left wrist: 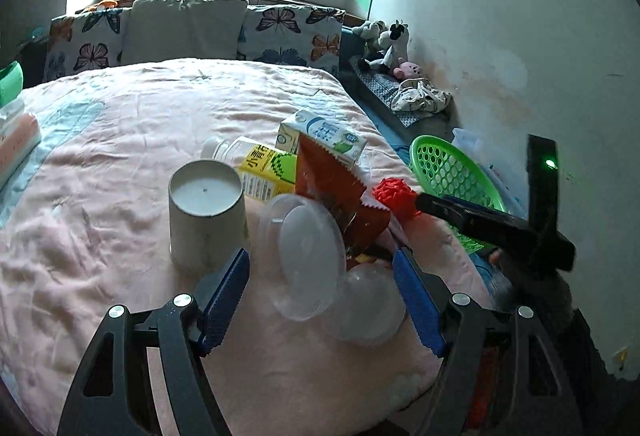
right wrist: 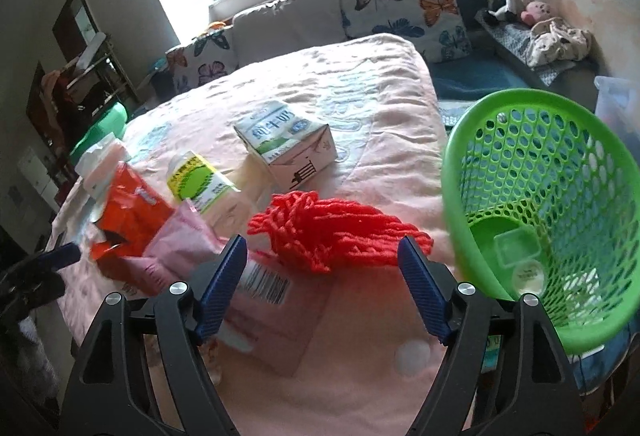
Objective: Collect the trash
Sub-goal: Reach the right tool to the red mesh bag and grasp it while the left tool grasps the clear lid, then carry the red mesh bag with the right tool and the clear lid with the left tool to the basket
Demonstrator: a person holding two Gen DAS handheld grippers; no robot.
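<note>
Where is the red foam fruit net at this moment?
In the right wrist view, the red foam fruit net lies on the pink bedspread, just beyond the open right gripper, left of the green plastic basket.

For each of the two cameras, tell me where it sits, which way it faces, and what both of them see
Left wrist: sits on the left gripper, facing down the bed toward the window, over the clear plastic lid and paper cup; its blue fingers and the right gripper's dark body show.
Right wrist: sits on the right gripper, facing the same way, over the red foam net beside the green basket; its own fingers show.
Shared: net, basket, milk carton, pillows.
</note>
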